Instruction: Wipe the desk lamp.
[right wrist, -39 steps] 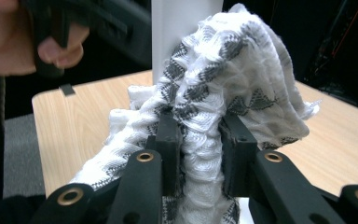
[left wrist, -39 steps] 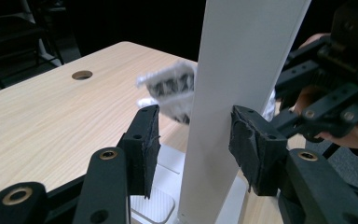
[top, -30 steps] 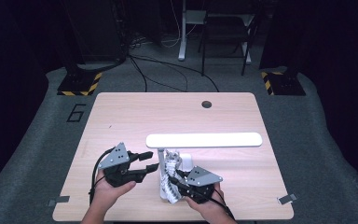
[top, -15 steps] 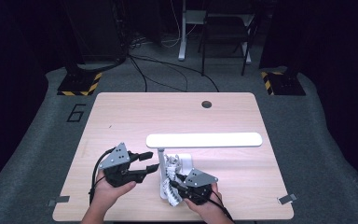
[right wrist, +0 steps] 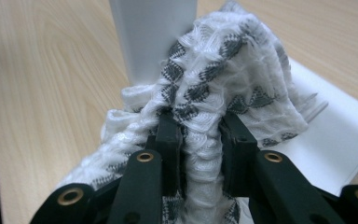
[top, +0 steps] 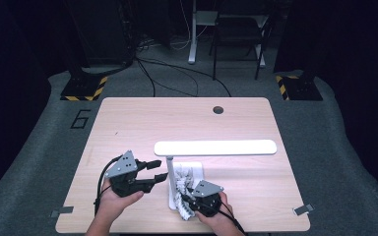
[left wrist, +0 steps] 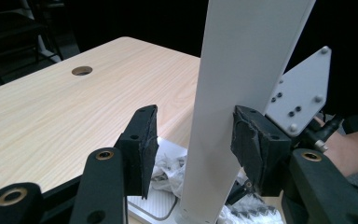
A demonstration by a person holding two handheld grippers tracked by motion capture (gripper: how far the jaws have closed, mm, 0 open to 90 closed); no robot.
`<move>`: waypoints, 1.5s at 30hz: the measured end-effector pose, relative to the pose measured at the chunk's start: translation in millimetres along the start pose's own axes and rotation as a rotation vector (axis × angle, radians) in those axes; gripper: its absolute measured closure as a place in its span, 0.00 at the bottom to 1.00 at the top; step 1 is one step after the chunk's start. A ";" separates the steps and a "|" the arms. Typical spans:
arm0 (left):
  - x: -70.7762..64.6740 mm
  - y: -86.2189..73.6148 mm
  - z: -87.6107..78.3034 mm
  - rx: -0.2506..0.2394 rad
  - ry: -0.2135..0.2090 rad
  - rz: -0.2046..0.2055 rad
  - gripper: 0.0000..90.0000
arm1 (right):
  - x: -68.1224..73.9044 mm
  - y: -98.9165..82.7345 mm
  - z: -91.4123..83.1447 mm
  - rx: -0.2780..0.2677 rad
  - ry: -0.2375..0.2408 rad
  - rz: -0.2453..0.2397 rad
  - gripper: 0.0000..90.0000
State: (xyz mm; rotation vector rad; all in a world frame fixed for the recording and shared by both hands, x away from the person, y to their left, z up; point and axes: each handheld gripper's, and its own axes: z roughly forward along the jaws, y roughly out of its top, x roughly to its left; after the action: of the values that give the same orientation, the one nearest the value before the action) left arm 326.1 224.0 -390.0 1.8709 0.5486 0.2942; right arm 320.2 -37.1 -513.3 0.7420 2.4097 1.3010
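My right gripper (top: 191, 202) has sunk toward the table (top: 128, 128), fingers pinching the cloth (right wrist: 214, 88) against the lamp base (top: 197, 169); my left fingers (left wrist: 142, 144) stand spread around the lamp post (left wrist: 233, 107), steadying it for wiping.

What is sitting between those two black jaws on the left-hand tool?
The white lamp post stands between the jaws of the left gripper, touching the right-hand pad with a gap at the other, as the left gripper view shows.

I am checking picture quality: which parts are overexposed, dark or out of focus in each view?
High view: the lamp head glares white, and the room behind the table is nearly black. Left gripper view: the lamp post is bright, its background dark. Right gripper view: the cloth is sharp, the farther wood soft.
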 end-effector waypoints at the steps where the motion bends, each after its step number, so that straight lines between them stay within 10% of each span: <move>1: 0.0 0.0 0.1 0.001 -0.003 -0.001 0.56 | -0.7 -1.2 1.0 0.004 -0.002 -0.003 0.80; 12: -0.6 -0.1 0.7 0.000 0.001 -0.002 0.56 | -1.8 -1.3 1.5 0.010 0.009 0.021 0.80; 45: 0.8 -0.6 -0.1 -0.002 0.001 0.005 0.55 | 2.6 86.0 -68.2 -0.301 -0.041 -0.085 0.80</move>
State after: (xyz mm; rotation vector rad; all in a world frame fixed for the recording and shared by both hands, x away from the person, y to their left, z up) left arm 326.7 224.7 -390.6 1.8705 0.5442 0.2990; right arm 310.3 -43.0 -404.1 0.5686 2.1216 1.5497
